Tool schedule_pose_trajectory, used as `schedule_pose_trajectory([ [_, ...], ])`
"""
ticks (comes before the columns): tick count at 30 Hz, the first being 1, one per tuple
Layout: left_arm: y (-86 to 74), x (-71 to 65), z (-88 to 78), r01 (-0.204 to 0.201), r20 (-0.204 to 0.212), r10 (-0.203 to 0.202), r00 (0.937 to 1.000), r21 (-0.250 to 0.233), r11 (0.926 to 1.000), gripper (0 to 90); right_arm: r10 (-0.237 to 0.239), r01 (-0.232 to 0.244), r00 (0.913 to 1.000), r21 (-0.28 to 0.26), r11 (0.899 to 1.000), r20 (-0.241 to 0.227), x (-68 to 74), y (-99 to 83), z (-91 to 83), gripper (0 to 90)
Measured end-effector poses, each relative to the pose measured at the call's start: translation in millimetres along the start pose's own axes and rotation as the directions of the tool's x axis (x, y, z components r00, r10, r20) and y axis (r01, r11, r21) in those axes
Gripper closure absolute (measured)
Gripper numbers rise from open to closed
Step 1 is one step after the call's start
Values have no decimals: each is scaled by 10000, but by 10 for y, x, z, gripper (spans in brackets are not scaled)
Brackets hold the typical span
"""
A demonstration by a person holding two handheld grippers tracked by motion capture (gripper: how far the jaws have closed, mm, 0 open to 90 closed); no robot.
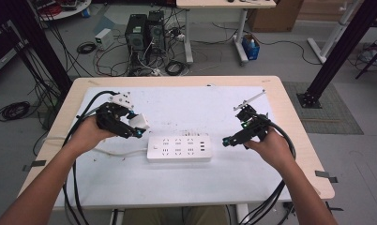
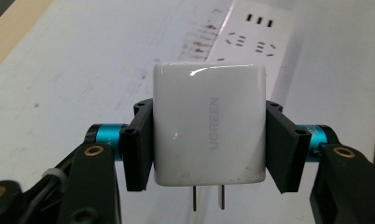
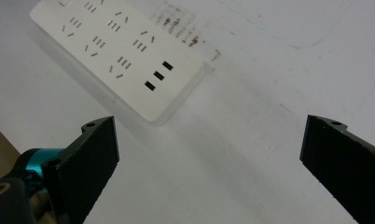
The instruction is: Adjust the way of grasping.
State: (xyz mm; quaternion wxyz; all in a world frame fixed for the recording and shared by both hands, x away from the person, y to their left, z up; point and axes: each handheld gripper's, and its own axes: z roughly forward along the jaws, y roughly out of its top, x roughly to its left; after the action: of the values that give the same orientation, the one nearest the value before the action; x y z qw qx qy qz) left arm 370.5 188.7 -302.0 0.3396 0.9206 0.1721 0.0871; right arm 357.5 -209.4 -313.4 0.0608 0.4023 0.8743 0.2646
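Reaching in from the near edge, two forearms hold a gripper each above a white mat that covers most of a pale wooden table.

Left gripper: jaws clamped on the two sides of a white charger, a rounded cube marked UGREEN. Two flat metal prongs stick out of its near face in the left gripper view. Held off the mat, just left of the power strip's left end and slightly farther back.

Right gripper: jaws spread wide, nothing between them. Right gripper view shows bare mat in the gap. It sits just off the strip's right end, pointing left toward it.

White power strip: flat on the mat between the two grippers, long side running left to right. Rows of sockets on top, three small dark slots near its right end. White cord leaves its left end along the mat.

Dark scuff marks on the mat just beyond the strip.

Far side, on the floor past the table: two black computer towers amid tangled cables, a blue bin by a desk leg.
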Motion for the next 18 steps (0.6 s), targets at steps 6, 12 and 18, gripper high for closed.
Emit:
schedule_pose_trajectory([
  [6, 65, -84, 152, -549, 611, 576, 9965, -440, 9975, 422, 391, -414, 9969, -328, 9986, -678, 90, 88, 82, 38],
  [12, 128, -171, 294, -1055, 1091, 1111, 9878, -563, 9928, 422, 854, -946, 9847, -544, 9940, -1520, 122, 166, 117, 38],
  [18, 209, -206, 399, -1373, 1461, 1454, 9785, -639, 9885, 422, 1862, -2052, 9466, -465, 9776, -2632, 160, 217, 163, 38],
])
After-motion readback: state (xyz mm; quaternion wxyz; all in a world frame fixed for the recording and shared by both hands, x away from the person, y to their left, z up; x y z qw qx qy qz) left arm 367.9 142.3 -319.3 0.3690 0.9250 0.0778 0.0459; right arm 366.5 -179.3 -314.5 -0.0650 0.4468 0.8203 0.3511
